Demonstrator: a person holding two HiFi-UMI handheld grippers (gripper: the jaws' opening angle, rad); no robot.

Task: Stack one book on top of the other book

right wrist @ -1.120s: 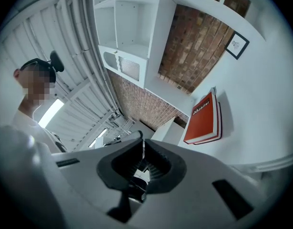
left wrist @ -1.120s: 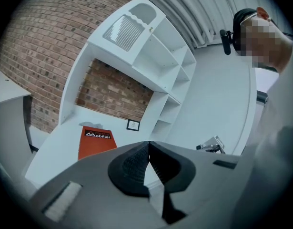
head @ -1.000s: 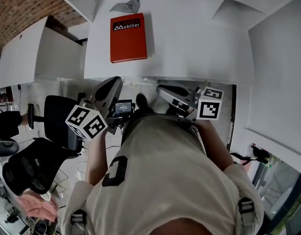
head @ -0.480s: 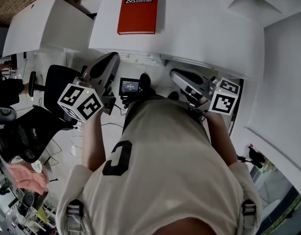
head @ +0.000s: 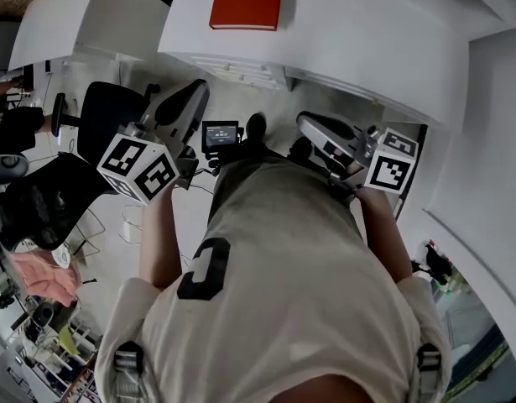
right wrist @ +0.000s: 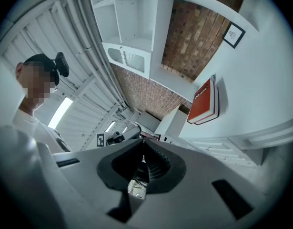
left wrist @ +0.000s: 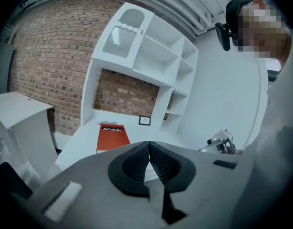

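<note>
A red book (head: 247, 0) lies flat on the white table (head: 367, 40), at the top edge of the head view. In the right gripper view the red book (right wrist: 203, 104) shows two stacked layers, one on the other. My left gripper (head: 200, 86) is held off the table's near edge, shut and empty, and points toward the book (left wrist: 111, 136) from a distance. Its jaws (left wrist: 148, 143) meet at the tips. My right gripper (head: 301, 120) hangs below the table edge, also shut (right wrist: 143, 142) with nothing in it.
Black office chairs (head: 98, 128) stand on the floor at my left. A white shelf unit (left wrist: 151, 61) rises behind the table against a brick wall, with a small framed picture (left wrist: 145, 120) at the table's back. A second white desk (head: 81, 15) is at left.
The table and red book have slid toward the top of the head view as the person backs away. Both grippers have come back from the table edge, still shut.
</note>
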